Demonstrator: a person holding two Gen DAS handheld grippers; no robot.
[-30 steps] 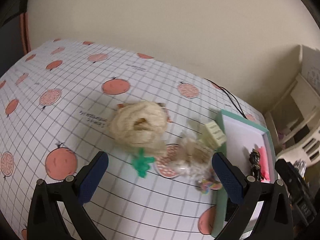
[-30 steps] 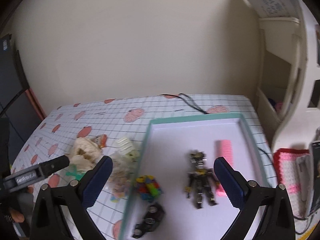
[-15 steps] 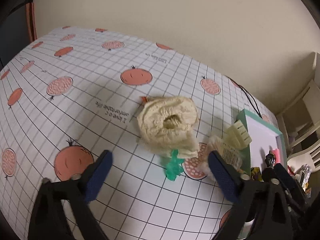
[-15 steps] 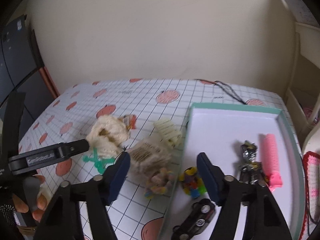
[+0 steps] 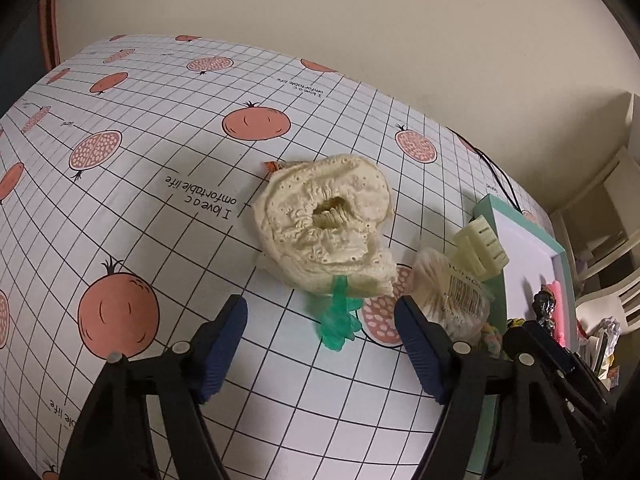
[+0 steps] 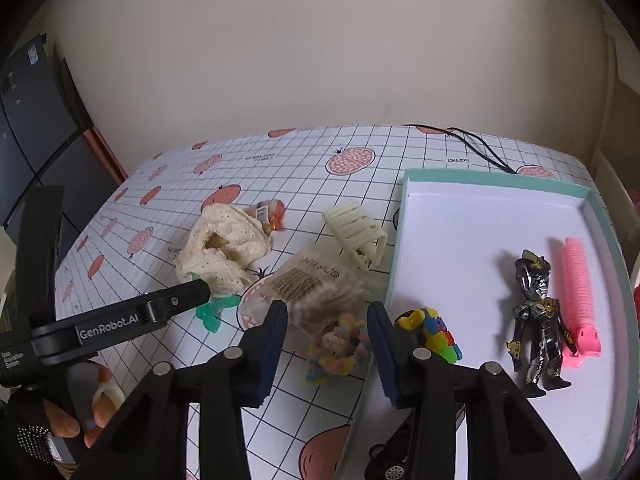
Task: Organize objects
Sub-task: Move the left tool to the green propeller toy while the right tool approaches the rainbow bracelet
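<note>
A cream scrunchie point(image 5: 326, 224) point(image 6: 222, 246) lies on the fruit-print tablecloth with a green clip point(image 5: 338, 320) point(image 6: 210, 314) at its near edge. My left gripper point(image 5: 320, 334) is open, its fingers straddling the green clip just short of it. Right of these sit a clear bag of sticks point(image 6: 312, 284) point(image 5: 450, 292), a cream hair claw point(image 6: 356, 232) point(image 5: 480, 246) and a pastel scrunchie point(image 6: 340, 344). My right gripper point(image 6: 326, 330) is open over the pastel scrunchie. The teal-rimmed tray point(image 6: 480, 178) holds a toy figure point(image 6: 538, 312), a pink roller point(image 6: 578, 294) and a colourful toy point(image 6: 432, 332).
A small orange packet point(image 6: 270, 214) peeks out behind the cream scrunchie. A black toy car point(image 6: 390, 466) lies at the tray's near edge. A black cable point(image 6: 478, 148) runs along the table's far side. White shelving point(image 5: 608, 216) stands to the right.
Both grippers have moved closer to the table and narrowed. The left one now frames the green clip; the right one swung left from the tray to the pastel scrunchie.
</note>
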